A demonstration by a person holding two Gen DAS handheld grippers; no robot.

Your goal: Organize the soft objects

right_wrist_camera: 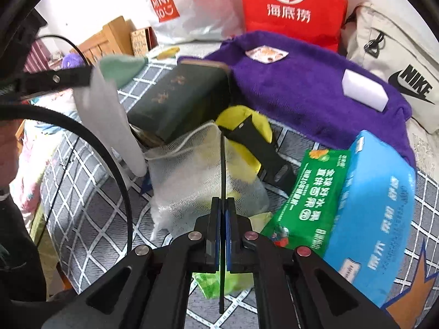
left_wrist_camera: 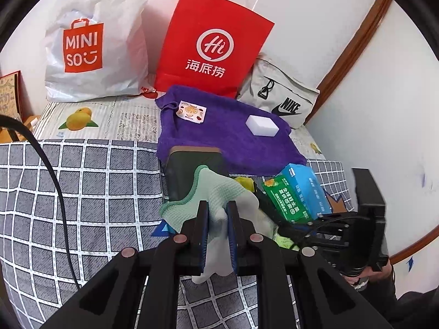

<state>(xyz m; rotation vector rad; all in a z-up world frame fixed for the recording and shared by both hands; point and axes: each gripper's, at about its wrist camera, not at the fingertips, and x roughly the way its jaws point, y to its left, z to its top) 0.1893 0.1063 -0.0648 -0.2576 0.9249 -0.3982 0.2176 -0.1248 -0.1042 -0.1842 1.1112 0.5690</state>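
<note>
My left gripper [left_wrist_camera: 217, 205] is shut on a pale glove [left_wrist_camera: 211, 189] with a green cuff and holds it up over the checked bedsheet [left_wrist_camera: 96, 192]. The right wrist view shows that glove [right_wrist_camera: 109, 115] hanging at the upper left. My right gripper [right_wrist_camera: 222, 205] is shut on a thin black strap [right_wrist_camera: 222, 164]. The strap leads up to a yellow soft item [right_wrist_camera: 241, 118] with a black band, which lies on a white mesh bag [right_wrist_camera: 192, 181]. A purple towel [left_wrist_camera: 225, 131] lies behind, with a white sponge block [left_wrist_camera: 262, 125] on it.
A dark green book [left_wrist_camera: 197, 170] lies at the towel's front edge. A blue and green tissue box [right_wrist_camera: 370, 213] sits to the right. A white Miniso bag [left_wrist_camera: 96, 49], a red paper bag [left_wrist_camera: 214, 44] and a grey Nike bag [left_wrist_camera: 285, 101] stand along the wall.
</note>
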